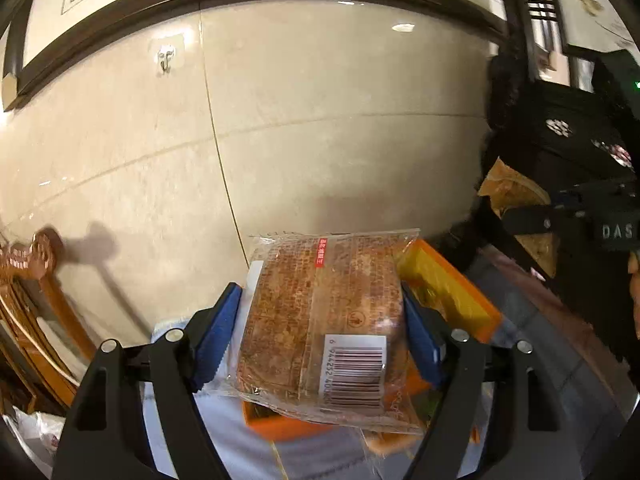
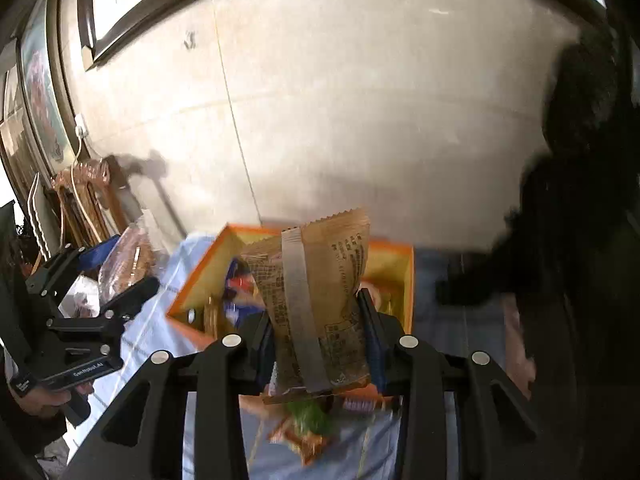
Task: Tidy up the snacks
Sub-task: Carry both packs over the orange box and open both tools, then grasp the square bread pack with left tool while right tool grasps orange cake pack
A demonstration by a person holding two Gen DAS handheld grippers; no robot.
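Note:
My left gripper [image 1: 320, 312] is shut on a clear packet of brown crispy snack [image 1: 320, 320] with a barcode, held above the orange box [image 1: 448, 292]. In the right wrist view the left gripper [image 2: 120, 272] with its clear snack packet [image 2: 124, 264] sits left of the box. My right gripper [image 2: 316, 320] is shut on a brown paper snack bag [image 2: 316, 288] with a grey strip, held over the open orange box [image 2: 200, 280]. The box holds several packets, partly hidden.
A pale blue cloth [image 2: 148, 340] covers the table under the box. Loose snack packets [image 2: 304, 420] lie on the cloth in front of the box. A beige tiled wall [image 1: 320, 120] stands close behind. A carved wooden chair [image 1: 32, 300] is at the left, dark furniture [image 1: 568, 140] at the right.

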